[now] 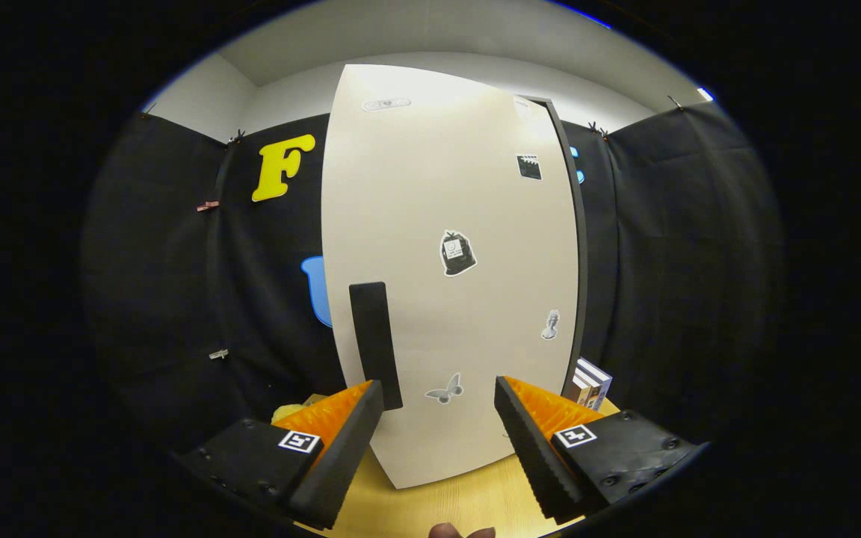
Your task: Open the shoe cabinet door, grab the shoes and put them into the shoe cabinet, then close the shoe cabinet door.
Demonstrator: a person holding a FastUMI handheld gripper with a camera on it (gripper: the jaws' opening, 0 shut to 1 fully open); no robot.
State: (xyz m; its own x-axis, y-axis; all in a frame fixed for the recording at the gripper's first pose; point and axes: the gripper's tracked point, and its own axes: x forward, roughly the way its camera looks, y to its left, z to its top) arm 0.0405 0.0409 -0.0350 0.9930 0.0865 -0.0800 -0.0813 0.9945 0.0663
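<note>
Your gripper point(438, 418) faces the closed shoe cabinet door point(453, 284), jaws spread wide and empty, the dark handle point(375, 344) at eleven o'clock beyond them.

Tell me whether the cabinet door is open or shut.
Shut: the door lies flat across the front, no gap. The open tool faces it, near the handle.

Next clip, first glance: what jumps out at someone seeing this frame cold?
The tall white cabinet door stands just beyond the fingers, dotted with small stickers, and looks shut. A dark vertical handle sits low on its left side, just above the left fingertip. The gripper is open and holds nothing, over a light wooden table, with a few books right of the door's foot.
</note>
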